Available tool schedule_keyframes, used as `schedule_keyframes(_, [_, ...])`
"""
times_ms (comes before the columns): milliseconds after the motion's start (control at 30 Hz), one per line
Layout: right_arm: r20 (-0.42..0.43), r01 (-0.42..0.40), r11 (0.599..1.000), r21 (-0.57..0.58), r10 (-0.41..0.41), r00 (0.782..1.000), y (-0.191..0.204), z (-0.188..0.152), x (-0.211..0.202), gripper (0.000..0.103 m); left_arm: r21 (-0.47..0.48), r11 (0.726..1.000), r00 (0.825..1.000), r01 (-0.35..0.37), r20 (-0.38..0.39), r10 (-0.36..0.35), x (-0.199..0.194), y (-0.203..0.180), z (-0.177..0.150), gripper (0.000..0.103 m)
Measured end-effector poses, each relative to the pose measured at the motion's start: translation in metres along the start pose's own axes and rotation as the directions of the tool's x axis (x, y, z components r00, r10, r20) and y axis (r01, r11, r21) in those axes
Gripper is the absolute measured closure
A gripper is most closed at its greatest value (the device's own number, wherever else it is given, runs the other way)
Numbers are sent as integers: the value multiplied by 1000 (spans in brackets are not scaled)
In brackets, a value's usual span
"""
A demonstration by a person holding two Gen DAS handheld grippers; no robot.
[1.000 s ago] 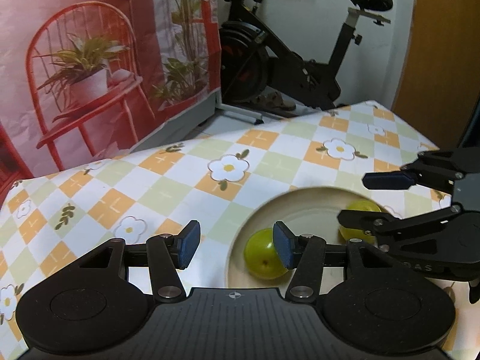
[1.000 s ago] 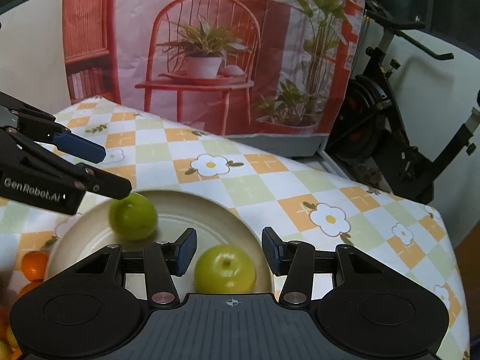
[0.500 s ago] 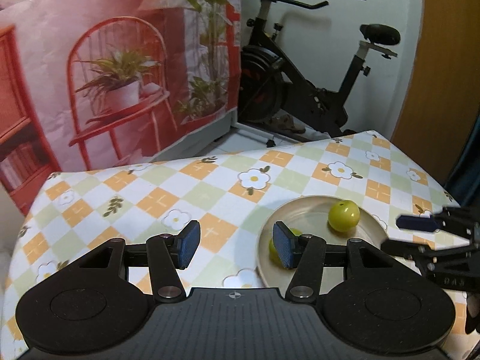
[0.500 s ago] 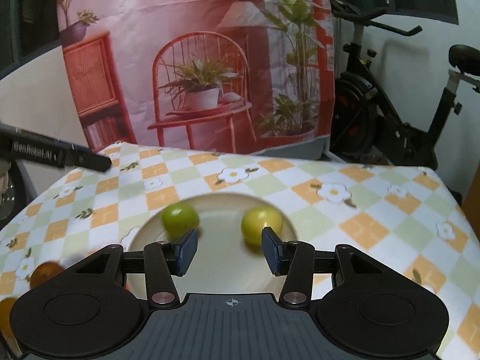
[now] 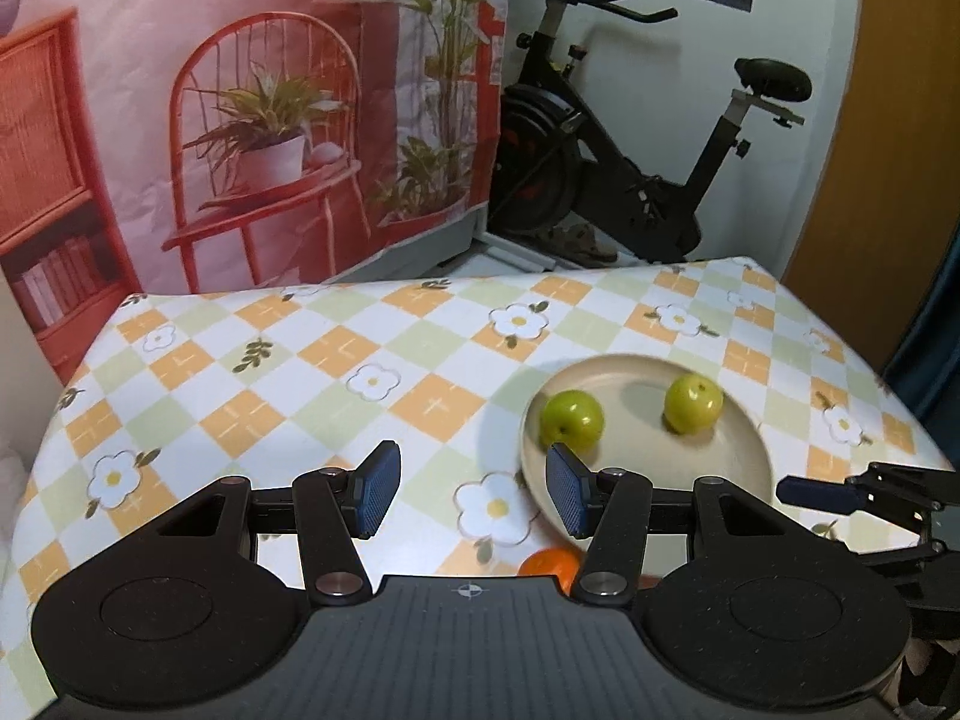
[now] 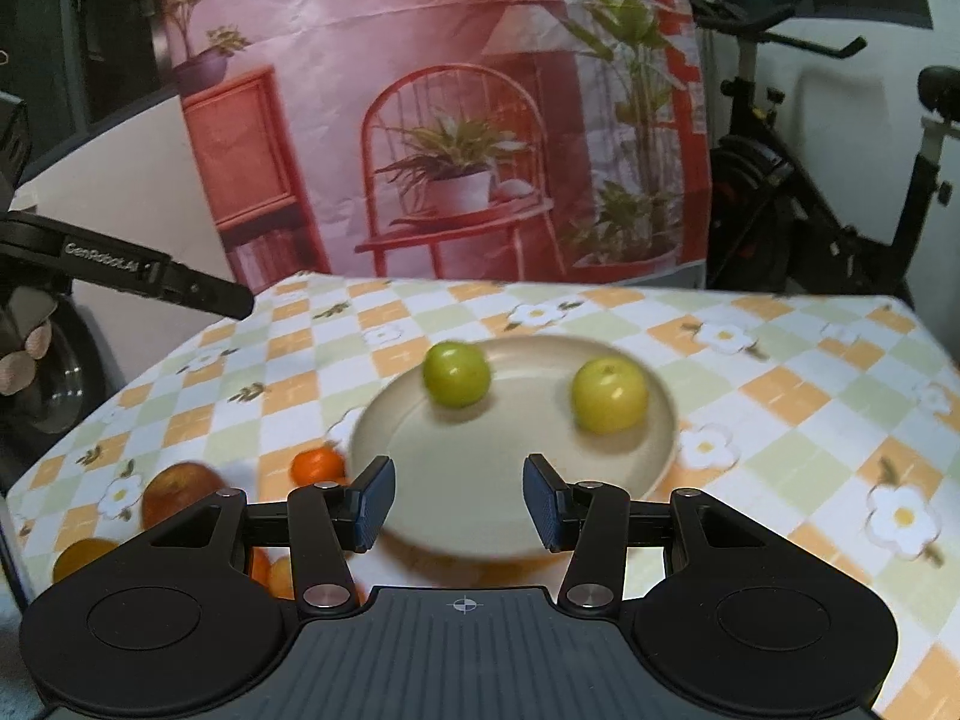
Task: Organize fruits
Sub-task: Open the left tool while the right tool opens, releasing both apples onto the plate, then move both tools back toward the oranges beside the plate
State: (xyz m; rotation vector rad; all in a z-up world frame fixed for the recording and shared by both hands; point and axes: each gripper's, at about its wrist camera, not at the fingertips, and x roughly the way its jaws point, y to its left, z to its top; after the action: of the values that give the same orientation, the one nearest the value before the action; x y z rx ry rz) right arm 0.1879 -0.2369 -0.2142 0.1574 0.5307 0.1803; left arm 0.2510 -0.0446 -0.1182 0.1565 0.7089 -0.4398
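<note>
Right now, the largest thing before both your grippers is the table [image 5: 372, 324], covered in a checked cloth of orange, green and white squares with daisies. Beyond its far edge hangs a pink printed backdrop [image 5: 252, 108] showing a red chair and potted plants, and off to the right of that stands a black exercise bike [image 5: 630, 168].

Ahead of your left gripper [image 5: 474, 498], slightly to its right, sits the cream plate [image 5: 744, 468]; its near rim passes just behind that gripper's right fingertip. Your right gripper [image 6: 459, 504] points almost straight at the same plate [image 6: 420, 516], whose near rim lies between its fingers.

Two green apples rest on the plate, well apart from each other. The greener apple [image 5: 571, 419] lies just beyond your left gripper's right finger; the yellower apple [image 5: 693, 403] lies farther right. From your right gripper, the greener one [image 6: 457, 374] is ahead and a little left, the yellower one [image 6: 609, 395] ahead and to the right.

Left of your right gripper, off the plate, lie a reddish apple [image 6: 180, 489] and a small orange [image 6: 318, 463], with more orange fruit partly hidden under the left finger.

Both grippers are released, fingers parted with nothing between the pads. Your right gripper's blue fingertip [image 5: 822, 493] pokes in at the left camera's right edge.
</note>
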Motion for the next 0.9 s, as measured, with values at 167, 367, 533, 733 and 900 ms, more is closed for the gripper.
schedule_keyframes(167, [15,-28,1000,-11,28,999,10,-9,-2,59,-5,1000,1000,-26,16,26,-7,-3,-17,47])
schedule_keyframes(367, [14,-50,996,-75,51,999,22,-13,0,59,-79,996,999,-43,5,44,-12,1,-30,47])
schedule_keyframes(533, [-14,-94,994,-50,93,996,21,-21,7,59,-133,987,996,-86,27,90,-21,5,-38,47])
schedule_keyframes(733, [-30,-132,991,-37,131,991,19,-30,13,59,-171,980,994,-98,38,106,-28,-5,-47,47])
schedule_keyframes(900, [-41,-163,986,-38,161,986,19,-33,15,59,-167,982,995,-89,27,95,-25,-14,-54,47])
